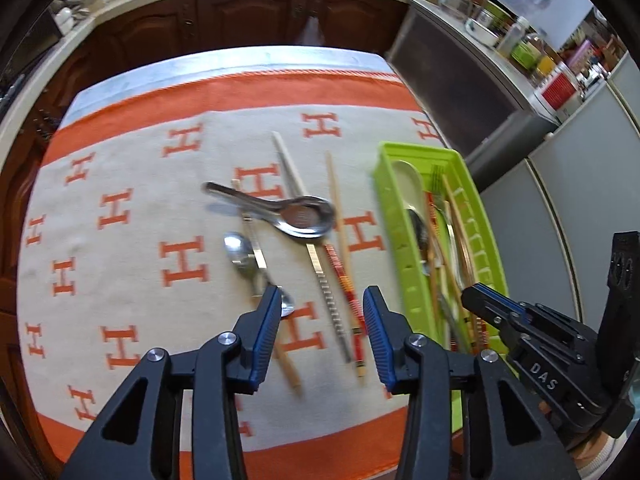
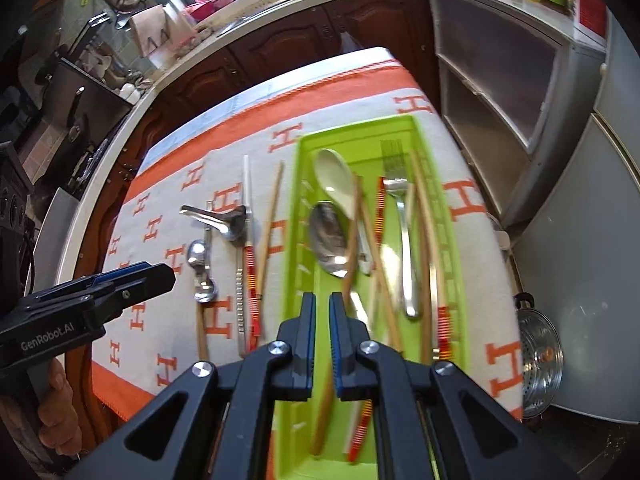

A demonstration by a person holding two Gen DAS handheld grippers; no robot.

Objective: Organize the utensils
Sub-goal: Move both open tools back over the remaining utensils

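Observation:
A green tray (image 1: 402,240) (image 2: 298,216) on the orange-and-white cloth holds spoons, a fork (image 2: 404,240) and chopsticks. Loose on the cloth to its left lie a steel soup spoon (image 1: 296,214) (image 2: 224,220), a small steel spoon (image 1: 244,256) (image 2: 198,258), a red-striped chopstick (image 1: 346,292) (image 2: 252,292), wooden chopsticks (image 1: 338,208) and a metal chopstick (image 1: 326,288). My left gripper (image 1: 320,312) is open and empty, low over the loose chopsticks. My right gripper (image 2: 322,308) hovers over the tray's near end, jaws almost closed with a narrow gap and nothing between them.
The table (image 1: 224,64) stands against dark wooden cabinets (image 1: 240,20). A counter with jars and bowls (image 1: 520,44) runs along the right. A grey shelf unit (image 2: 492,92) and a steel steamer pot (image 2: 538,364) stand to the tray's right.

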